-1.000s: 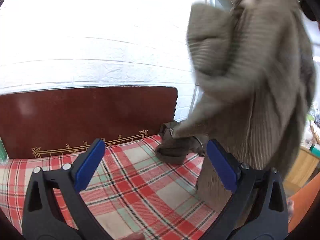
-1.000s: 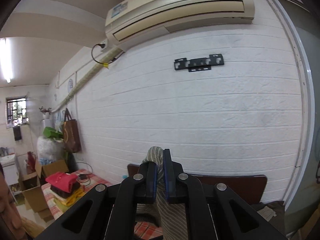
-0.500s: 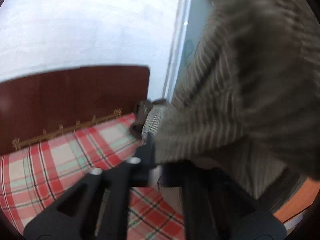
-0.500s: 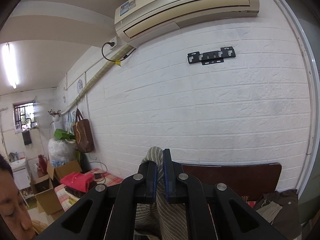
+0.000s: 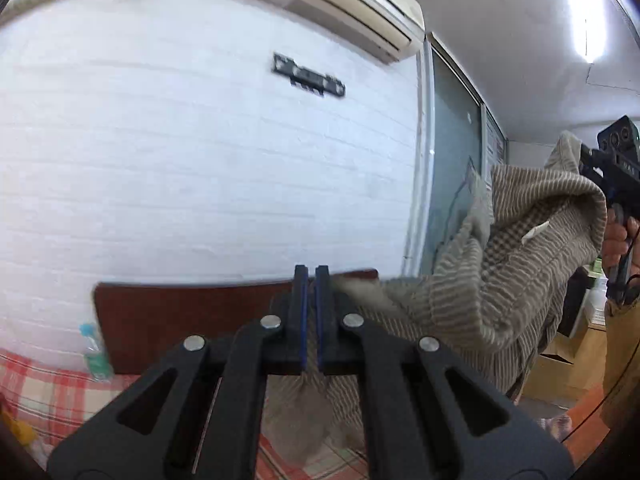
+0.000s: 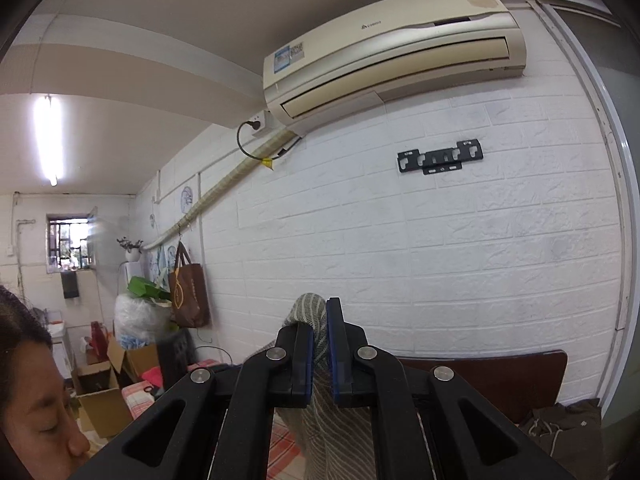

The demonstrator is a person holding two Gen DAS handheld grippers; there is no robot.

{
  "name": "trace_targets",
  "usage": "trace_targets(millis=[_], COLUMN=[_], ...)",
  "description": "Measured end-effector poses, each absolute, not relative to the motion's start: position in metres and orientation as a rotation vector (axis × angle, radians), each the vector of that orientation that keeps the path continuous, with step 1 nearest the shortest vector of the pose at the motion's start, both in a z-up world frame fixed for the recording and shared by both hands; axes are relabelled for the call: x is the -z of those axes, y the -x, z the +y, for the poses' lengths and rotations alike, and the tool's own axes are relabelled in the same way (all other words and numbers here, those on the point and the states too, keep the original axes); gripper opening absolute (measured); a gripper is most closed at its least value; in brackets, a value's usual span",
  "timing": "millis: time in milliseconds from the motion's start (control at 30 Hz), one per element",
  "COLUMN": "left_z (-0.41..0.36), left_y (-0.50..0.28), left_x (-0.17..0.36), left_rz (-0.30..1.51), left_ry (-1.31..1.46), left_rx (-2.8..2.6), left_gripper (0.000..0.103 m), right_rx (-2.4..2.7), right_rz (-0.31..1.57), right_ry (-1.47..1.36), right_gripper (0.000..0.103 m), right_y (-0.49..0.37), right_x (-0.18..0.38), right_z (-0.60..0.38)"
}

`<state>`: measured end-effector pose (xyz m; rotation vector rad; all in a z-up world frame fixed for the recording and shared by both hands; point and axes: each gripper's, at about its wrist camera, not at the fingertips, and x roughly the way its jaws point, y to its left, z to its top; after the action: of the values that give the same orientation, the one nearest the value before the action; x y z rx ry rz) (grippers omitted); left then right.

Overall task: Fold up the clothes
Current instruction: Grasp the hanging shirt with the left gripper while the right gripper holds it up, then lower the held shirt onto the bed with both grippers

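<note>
I hold the striped sweater [image 5: 520, 264] aloft at the frame's right, my left gripper [image 5: 311, 312] and right gripper [image 6: 320, 344] each clenched on its fabric, with 0 folds made yet.

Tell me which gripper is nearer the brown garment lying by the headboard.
Right, probably. The brown garment lies low, just right of the right gripper; the left gripper view doesn't show it.

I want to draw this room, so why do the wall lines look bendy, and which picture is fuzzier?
Both views come through a fisheye lens, which curves the brick wall and darkens the corners. The left wrist view is fuzzier: its wall bracket is smeared by motion blur. The right wrist view is sharp, with glare around the tube light.
</note>
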<state>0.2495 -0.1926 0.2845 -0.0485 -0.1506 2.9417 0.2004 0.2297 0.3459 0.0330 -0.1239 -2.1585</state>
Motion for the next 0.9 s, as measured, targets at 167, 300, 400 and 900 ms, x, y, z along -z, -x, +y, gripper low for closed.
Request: trace_targets(millis=[167, 300, 400, 900], left_z=[-0.227, -0.226, -0.198, -0.101], left_y=[-0.312, -0.306, -0.293, -0.226], left_x=[-0.334, -0.288, -0.205, -0.001], left_rz=[-0.082, -0.045, 0.064, 0.397], left_ry=[-0.070, 0.101, 0.310, 0.713], left_rx=[-3.079, -3.034, -2.931, -2.897], left_gripper=[0.004, 0.005, 0.037, 0.069], right_rx=[2.099, 2.044, 2.016, 1.974], right_rz=[-0.077, -0.055, -0.078, -0.170], right_ry=[0.028, -0.006, -0.125, -0.421], right_gripper=[0.005, 0.005, 0.005, 0.005], right_y=[-0.223, -0.214, -0.185, -0.099], right_x=[-0.358, -0.353, -0.337, -0.277], right_z=[0.221, 0.196, 0.169, 0.106])
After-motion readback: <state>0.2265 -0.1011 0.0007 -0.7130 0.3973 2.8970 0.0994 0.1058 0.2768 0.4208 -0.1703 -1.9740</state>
